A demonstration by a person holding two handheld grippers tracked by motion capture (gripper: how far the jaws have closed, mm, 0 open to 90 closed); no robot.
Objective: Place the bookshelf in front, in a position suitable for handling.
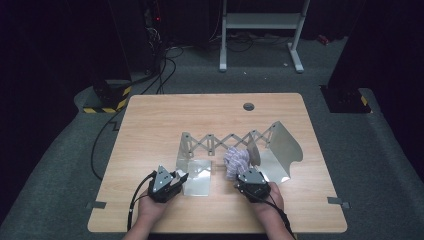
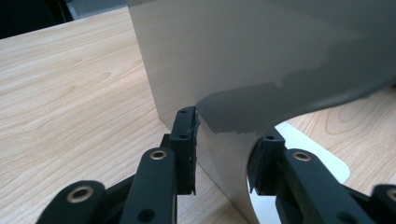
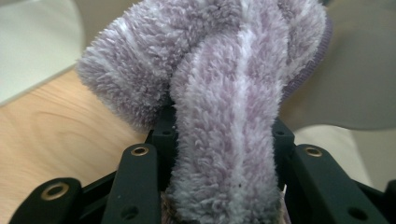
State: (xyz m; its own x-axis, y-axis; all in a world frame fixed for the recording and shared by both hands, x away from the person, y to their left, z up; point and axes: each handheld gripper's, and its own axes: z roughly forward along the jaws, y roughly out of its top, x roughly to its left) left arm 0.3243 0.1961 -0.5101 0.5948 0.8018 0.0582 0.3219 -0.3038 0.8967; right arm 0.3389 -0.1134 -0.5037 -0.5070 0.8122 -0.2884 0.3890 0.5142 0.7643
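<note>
Overhead, two hand-held grippers work at a light wooden table (image 1: pixel 150 120). The left gripper (image 1: pixel 181 178) sits at the near left, a hand (image 1: pixel 150 207) behind it. Its jaws stand partly apart around the upright edge of a grey metal end plate (image 2: pixel 243 60); the left-hand jaw lies against the plate's face, and the other jaw stands just clear on the far side, so whether both pads press cannot be told. That plate's flat foot (image 1: pixel 197 180) lies on the wood directly ahead of this gripper.

The right gripper (image 1: pixel 243 176) sits at the near right, and its jaws are clamped on a fluffy lilac-and-white striped sock (image 3: pixel 224 121). The sock fills the gap between the two jaws and rises bunched above their tips. Just beyond and to the right of this gripper stands a second curved metal end plate (image 1: pixel 282 150). A folding scissor lattice (image 1: pixel 220 140) runs between the two plates, beyond both grippers. The sock sits close in front of that right plate, between the two ends.
</note>
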